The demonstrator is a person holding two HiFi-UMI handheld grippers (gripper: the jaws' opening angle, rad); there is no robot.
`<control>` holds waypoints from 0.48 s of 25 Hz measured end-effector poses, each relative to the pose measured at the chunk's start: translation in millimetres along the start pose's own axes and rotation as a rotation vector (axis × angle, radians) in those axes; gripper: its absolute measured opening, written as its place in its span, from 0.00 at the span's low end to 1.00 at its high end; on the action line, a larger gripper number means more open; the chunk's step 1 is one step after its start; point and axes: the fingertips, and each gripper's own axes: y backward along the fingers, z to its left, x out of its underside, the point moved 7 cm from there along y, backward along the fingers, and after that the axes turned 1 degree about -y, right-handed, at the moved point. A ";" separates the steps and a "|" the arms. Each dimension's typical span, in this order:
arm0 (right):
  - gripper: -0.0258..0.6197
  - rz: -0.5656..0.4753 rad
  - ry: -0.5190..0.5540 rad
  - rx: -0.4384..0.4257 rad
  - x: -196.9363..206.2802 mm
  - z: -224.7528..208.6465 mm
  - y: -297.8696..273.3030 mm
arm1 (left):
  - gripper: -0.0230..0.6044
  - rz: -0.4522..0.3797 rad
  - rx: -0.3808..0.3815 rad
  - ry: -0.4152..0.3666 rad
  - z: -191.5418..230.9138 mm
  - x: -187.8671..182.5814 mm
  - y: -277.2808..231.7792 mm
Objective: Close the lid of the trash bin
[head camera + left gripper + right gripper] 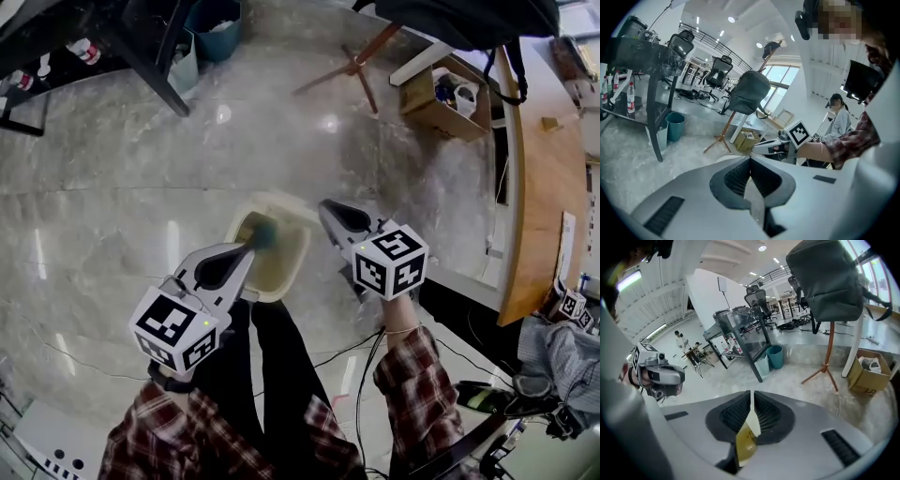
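Head view first: the trash bin (302, 262) is seen from straight above in the middle of the frame, standing on the pale marble floor (141, 187). A cream rim is shown round a yellow-olive inside, so the top looks open; the lid itself can't be made out. The left hand-held gripper (255, 246) is held over the bin's left edge, its tips above the opening. The right hand-held gripper (325, 208) is held just beside the bin's upper right corner. A teal bucket (214, 28) is parked at the upper left, and a cardboard box (441, 98) at the upper right, both well apart from the bin.

Left gripper view: the left hand-held gripper (751, 161) is shown with its jaws pressed together at the tips, and nothing is pinched between them. A bit of cream bin rim (726, 157) is caught just left of the jaws. The right hand-held gripper (754, 148) is seen just beyond, right of centre. A dark backpack (749, 91) is hung on a wooden stand (719, 136) further back.

Right gripper view: the right hand-held gripper (751, 397) is closed up too, with the tips touching and nothing held. Through the slot below the tips, cream and yellow-olive from the bin (746, 441) are visible. The left hand-held gripper (679, 376) is seen at the left edge of the frame.
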 end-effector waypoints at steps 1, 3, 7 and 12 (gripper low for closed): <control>0.06 0.011 -0.011 -0.007 2.1 -3.7 -2.5 | 0.05 -0.003 0.004 0.000 0.1 1.0 -1.5; 0.07 0.029 -0.045 -0.027 4.6 -9.1 -7.0 | 0.05 -0.004 0.010 -0.005 -0.8 2.3 -1.5; 0.11 0.076 -0.053 -0.040 9.8 -12.5 -17.5 | 0.05 0.012 0.012 -0.003 0.6 9.7 2.3; 0.11 0.137 -0.062 -0.067 25.2 -6.1 -26.4 | 0.05 0.031 0.002 0.006 5.9 21.6 7.9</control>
